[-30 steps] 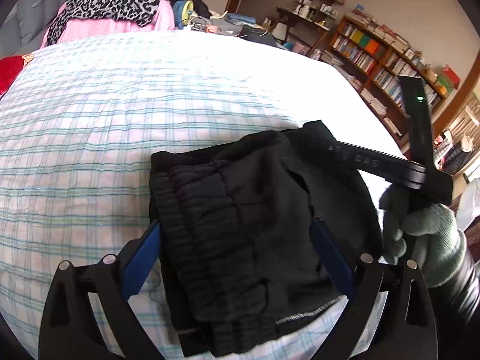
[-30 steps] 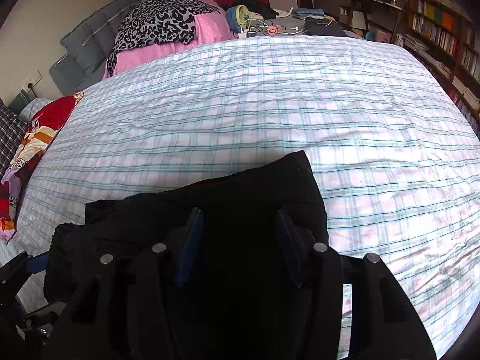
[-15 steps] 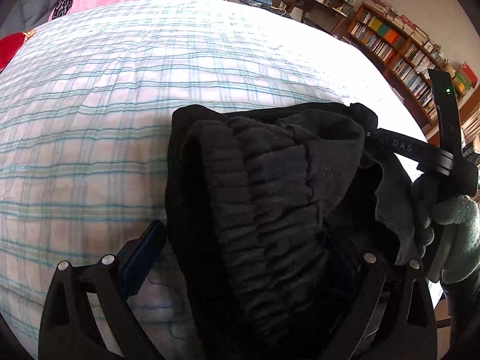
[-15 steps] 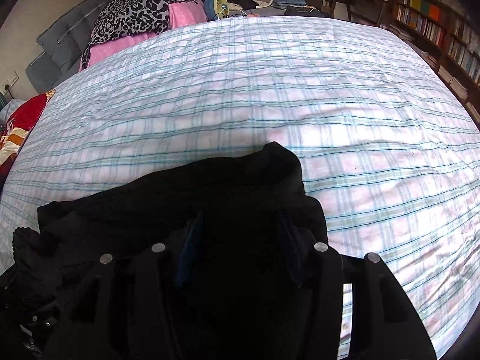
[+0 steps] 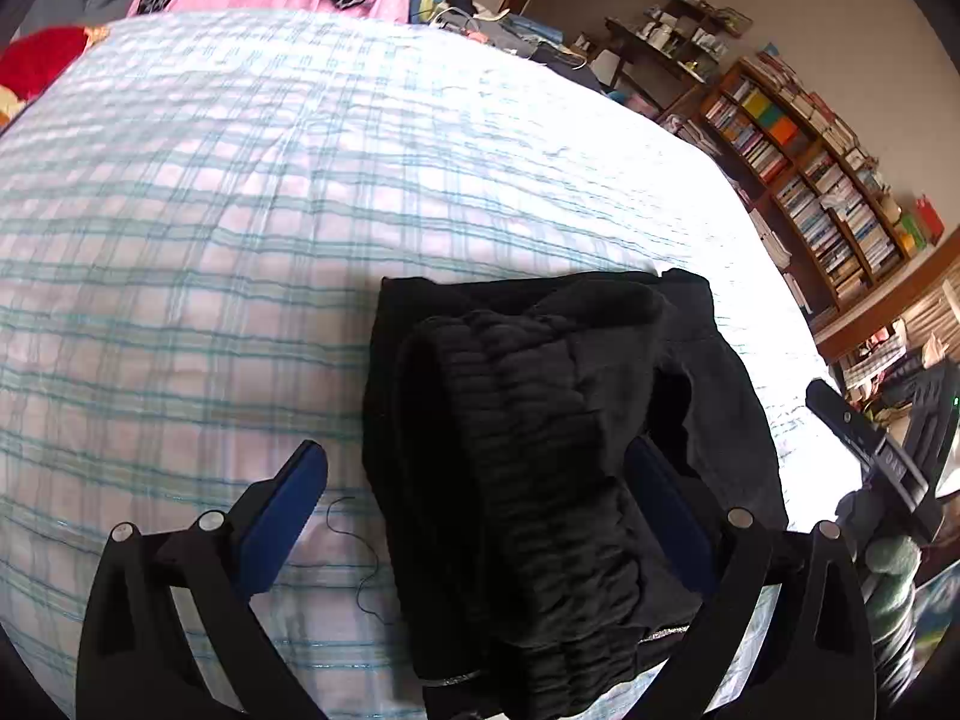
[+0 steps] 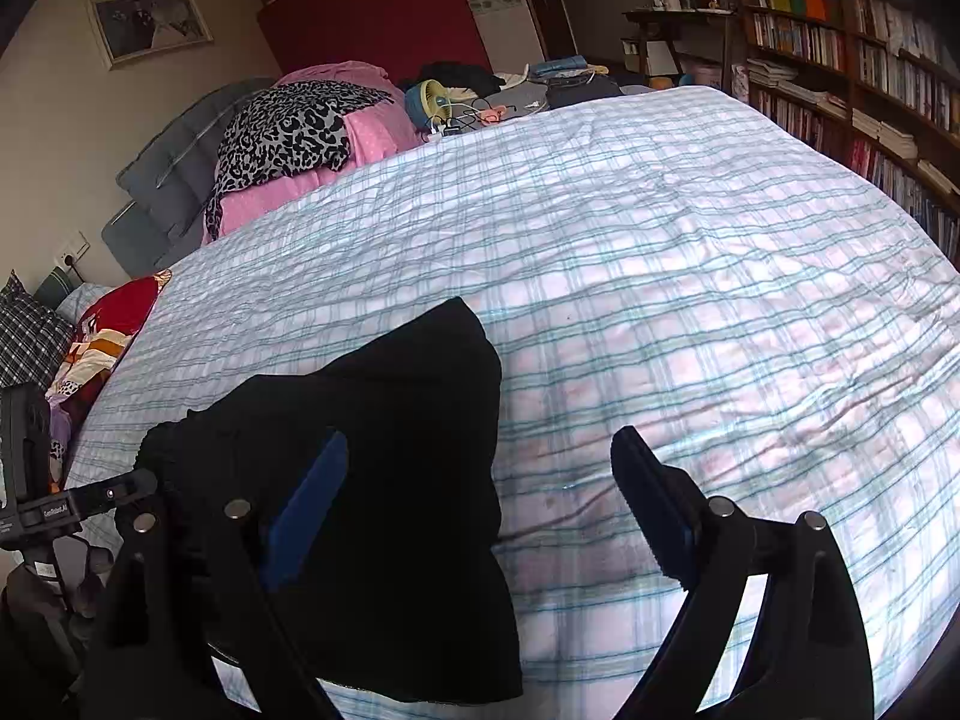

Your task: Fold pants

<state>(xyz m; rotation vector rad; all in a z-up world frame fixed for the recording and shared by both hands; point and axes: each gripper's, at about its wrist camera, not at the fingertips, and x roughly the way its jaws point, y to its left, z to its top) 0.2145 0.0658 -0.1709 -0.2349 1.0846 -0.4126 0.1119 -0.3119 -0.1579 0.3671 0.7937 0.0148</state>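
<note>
Partial "DAS" on right gripper mount (image 5: 887,461); left gripper mount (image 6: 57,511) label unreadable.

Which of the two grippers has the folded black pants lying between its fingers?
The left gripper: the black pants lie between its wide-open blue fingers. The right gripper, just opened, has mostly bare checked sheet between its fingers.

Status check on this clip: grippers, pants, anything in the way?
Right gripper just opened, clear of cloth. Left gripper open, straddling the folded black pants on the plaid bedspread. Nothing in the way.
</note>
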